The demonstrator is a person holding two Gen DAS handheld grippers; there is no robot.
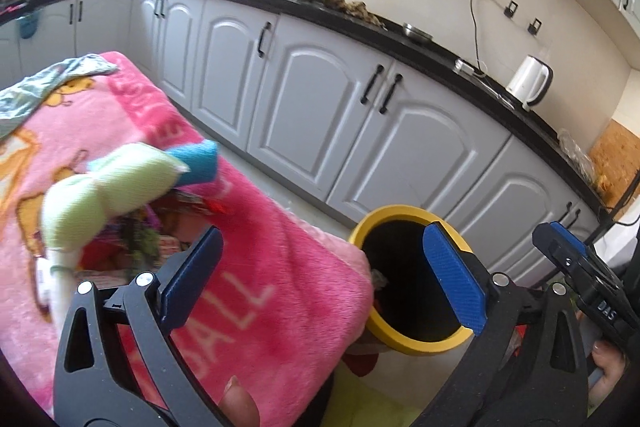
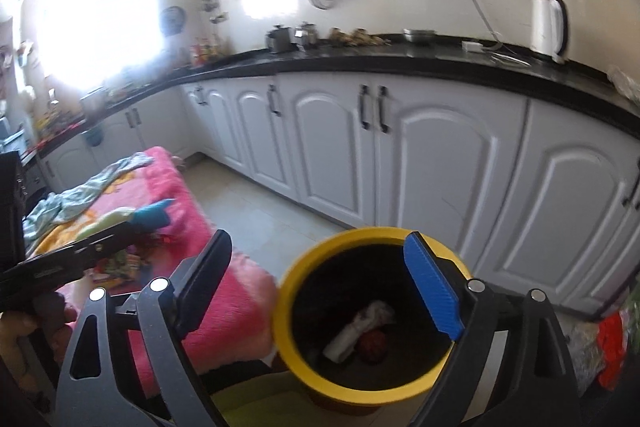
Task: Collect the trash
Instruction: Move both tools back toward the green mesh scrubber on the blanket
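Note:
A yellow bin with a black inside stands on the floor beside the pink-blanketed table. In the right wrist view the bin holds a crumpled white paper and a dark red lump. My left gripper is open and empty, over the blanket's corner and the bin's edge. Above the bin's mouth my right gripper is also open with nothing between its fingers. Colourful wrappers lie on the blanket under a pale green and blue stuffed thing.
White cabinets under a black counter run behind the bin, with tiled floor between. A white kettle stands on the counter. A teal cloth lies at the table's far end. Red and patterned bags sit right of the bin.

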